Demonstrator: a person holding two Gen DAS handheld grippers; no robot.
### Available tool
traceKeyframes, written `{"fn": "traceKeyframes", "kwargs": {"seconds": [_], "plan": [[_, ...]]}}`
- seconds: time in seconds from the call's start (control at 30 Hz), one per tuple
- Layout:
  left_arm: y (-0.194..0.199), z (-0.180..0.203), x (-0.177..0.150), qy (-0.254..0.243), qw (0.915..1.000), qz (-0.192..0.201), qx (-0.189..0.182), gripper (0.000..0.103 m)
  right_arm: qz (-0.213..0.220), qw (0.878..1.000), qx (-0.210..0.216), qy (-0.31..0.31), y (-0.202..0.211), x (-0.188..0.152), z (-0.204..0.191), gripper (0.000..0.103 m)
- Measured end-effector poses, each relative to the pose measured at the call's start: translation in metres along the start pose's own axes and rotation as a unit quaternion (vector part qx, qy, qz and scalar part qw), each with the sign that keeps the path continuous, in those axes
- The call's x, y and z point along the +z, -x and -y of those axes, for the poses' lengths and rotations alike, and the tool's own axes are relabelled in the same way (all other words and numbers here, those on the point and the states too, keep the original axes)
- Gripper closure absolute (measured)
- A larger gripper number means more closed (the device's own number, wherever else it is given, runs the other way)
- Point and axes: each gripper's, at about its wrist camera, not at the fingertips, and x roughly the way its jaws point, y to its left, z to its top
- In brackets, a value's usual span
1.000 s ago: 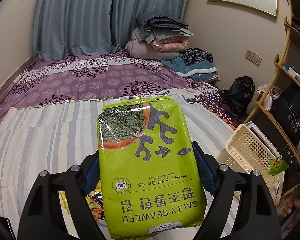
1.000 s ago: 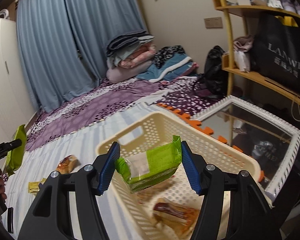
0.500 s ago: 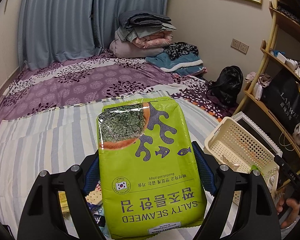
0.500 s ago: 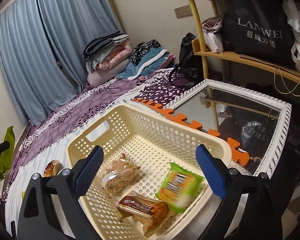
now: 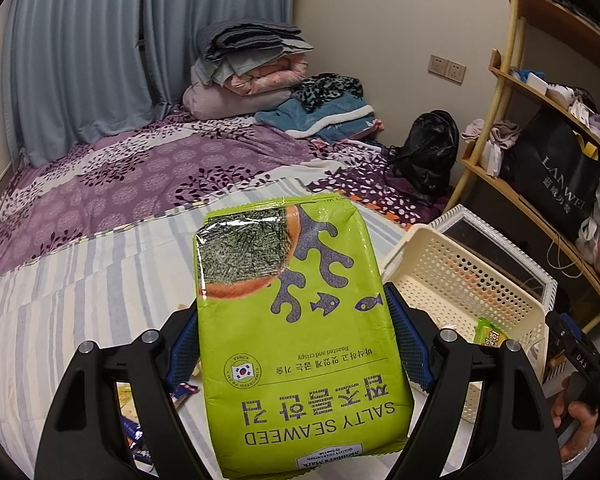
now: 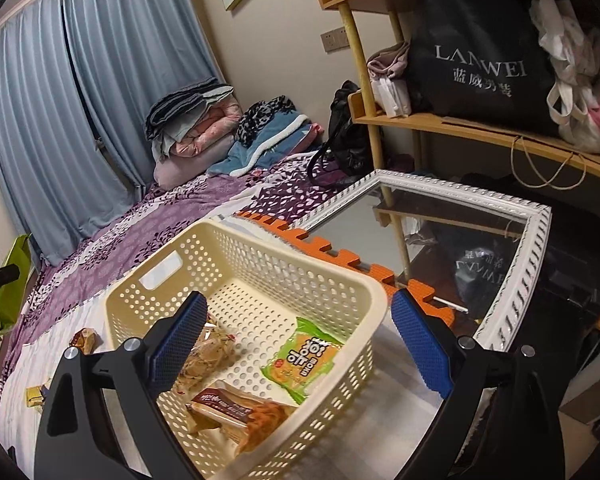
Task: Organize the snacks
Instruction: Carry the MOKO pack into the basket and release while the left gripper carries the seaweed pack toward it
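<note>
My left gripper [image 5: 292,344] is shut on a large green salty seaweed bag [image 5: 296,328], held up above the striped bed sheet. The cream perforated basket [image 5: 452,276] stands to its right. In the right wrist view my right gripper [image 6: 300,344] is open and empty just above the basket [image 6: 236,240]. Inside lie a small green snack packet [image 6: 304,360], a clear bag of biscuits [image 6: 210,352] and a brown wrapped pastry [image 6: 236,412]. The seaweed bag also shows at the far left of the right wrist view [image 6: 8,284].
Loose snacks lie on the sheet left of the basket [image 6: 85,338] and under the left gripper [image 5: 136,428]. A white-framed mirror [image 6: 512,256] lies right of the basket. A wooden shelf with a black bag [image 6: 480,60] stands behind. Folded bedding [image 5: 248,68] is piled at the far end.
My right gripper opened and dropped the small green packet into the basket, then drew back. My left gripper carried the seaweed bag to the right, nearer the basket.
</note>
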Motion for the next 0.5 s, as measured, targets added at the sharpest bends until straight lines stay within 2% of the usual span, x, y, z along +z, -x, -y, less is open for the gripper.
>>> {"fn": "traceKeyframes", "kwargs": {"seconds": [0.5], "plan": [[-0.025,0.085,0.02,-0.075,0.9956,0.003,-0.057,0.021,0.006,1.0,-0.021,-0.02,0.007,-0.001,0.022,0.009]]}}
